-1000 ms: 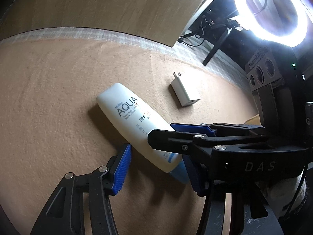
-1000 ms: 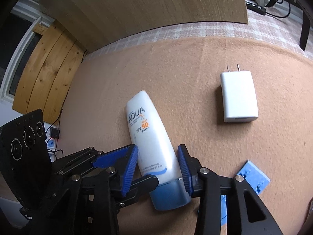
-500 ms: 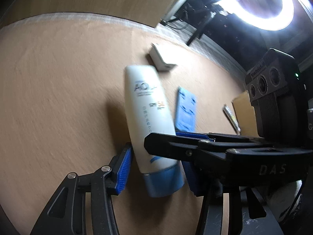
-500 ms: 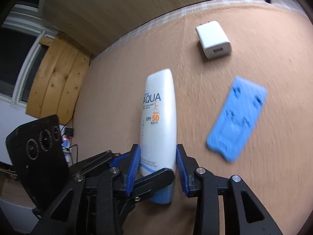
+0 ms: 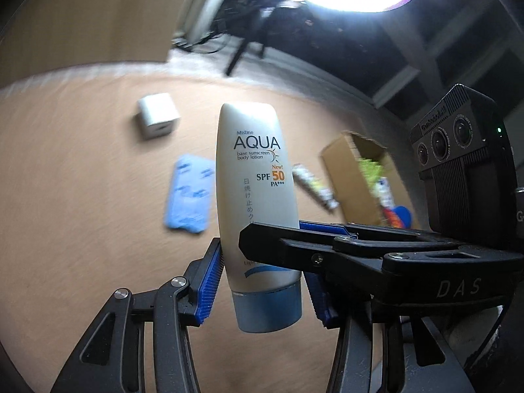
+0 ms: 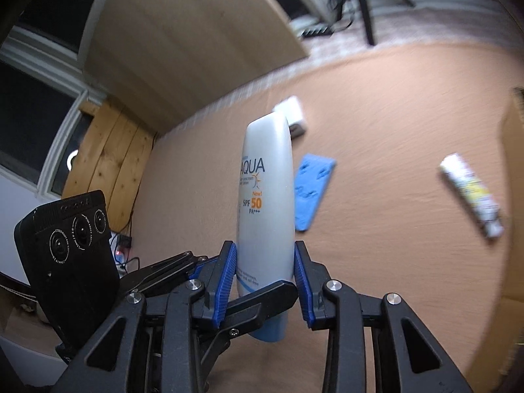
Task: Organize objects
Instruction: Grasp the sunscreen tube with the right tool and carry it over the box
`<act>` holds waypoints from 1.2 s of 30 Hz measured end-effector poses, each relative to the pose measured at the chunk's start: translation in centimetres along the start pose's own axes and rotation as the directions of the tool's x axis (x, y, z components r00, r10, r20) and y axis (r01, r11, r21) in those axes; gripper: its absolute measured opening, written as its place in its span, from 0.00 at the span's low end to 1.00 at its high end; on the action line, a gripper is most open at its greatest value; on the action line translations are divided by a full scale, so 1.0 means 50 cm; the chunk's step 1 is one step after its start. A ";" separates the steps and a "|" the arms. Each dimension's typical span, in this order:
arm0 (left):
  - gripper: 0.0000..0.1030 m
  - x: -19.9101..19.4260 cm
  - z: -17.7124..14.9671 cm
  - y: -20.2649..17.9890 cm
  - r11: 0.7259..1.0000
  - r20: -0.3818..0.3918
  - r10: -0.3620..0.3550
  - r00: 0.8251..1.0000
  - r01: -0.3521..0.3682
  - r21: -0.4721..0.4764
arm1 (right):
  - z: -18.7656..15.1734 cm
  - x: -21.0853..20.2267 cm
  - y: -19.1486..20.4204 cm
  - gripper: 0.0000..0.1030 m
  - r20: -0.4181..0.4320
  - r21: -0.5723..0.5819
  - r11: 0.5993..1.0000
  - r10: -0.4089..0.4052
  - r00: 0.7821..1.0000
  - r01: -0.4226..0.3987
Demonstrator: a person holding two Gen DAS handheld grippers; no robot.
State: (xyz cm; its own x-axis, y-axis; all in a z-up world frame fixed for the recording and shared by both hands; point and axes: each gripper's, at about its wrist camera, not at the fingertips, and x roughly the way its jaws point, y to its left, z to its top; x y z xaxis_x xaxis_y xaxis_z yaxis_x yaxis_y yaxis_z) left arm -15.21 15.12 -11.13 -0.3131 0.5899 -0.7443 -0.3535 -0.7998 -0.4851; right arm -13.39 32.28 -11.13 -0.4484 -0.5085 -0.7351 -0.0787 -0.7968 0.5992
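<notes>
Lifted off the tan counter (image 5: 82,229) where it lay a second ago, the sunscreen tube (image 5: 253,180) now hangs cap-down. Both the left hand-held gripper (image 5: 262,278) and the right hand-held gripper (image 6: 264,278) are clamped on its lower end, having just been closing. Below lie a white charger (image 5: 157,119), a blue pad (image 5: 190,196) and a small tube (image 6: 471,193), near a cardboard box (image 5: 353,177) at right.
</notes>
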 end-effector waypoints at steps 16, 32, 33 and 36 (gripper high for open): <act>0.50 0.148 0.079 -0.299 0.975 -0.060 -0.125 0.990 0.134 0.177 | -0.011 -0.249 -0.194 0.31 0.171 0.150 0.986 -0.100 0.980 0.074; 0.53 0.264 0.118 -0.462 0.957 -0.104 -0.115 0.988 0.138 0.256 | -0.002 -0.382 -0.312 0.63 0.265 0.227 0.942 -0.304 0.915 0.247; 0.53 0.265 0.117 -0.462 0.958 -0.102 -0.108 0.989 0.131 0.257 | -0.001 -0.386 -0.319 0.63 0.267 0.229 0.940 -0.309 0.913 0.251; 0.53 0.264 0.109 -0.455 0.958 -0.103 -0.093 0.990 0.117 0.260 | -0.002 -0.394 -0.327 0.63 0.273 0.236 0.936 -0.320 0.907 0.260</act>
State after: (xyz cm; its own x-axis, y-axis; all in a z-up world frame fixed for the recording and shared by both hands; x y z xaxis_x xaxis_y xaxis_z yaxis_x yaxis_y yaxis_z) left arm -16.11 41.68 -7.41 -0.1863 0.6470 -0.7393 -0.6050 -0.6685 -0.4326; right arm -3.18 55.31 -6.47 -0.6247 -0.1169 -0.7721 -0.4002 -0.8011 0.4450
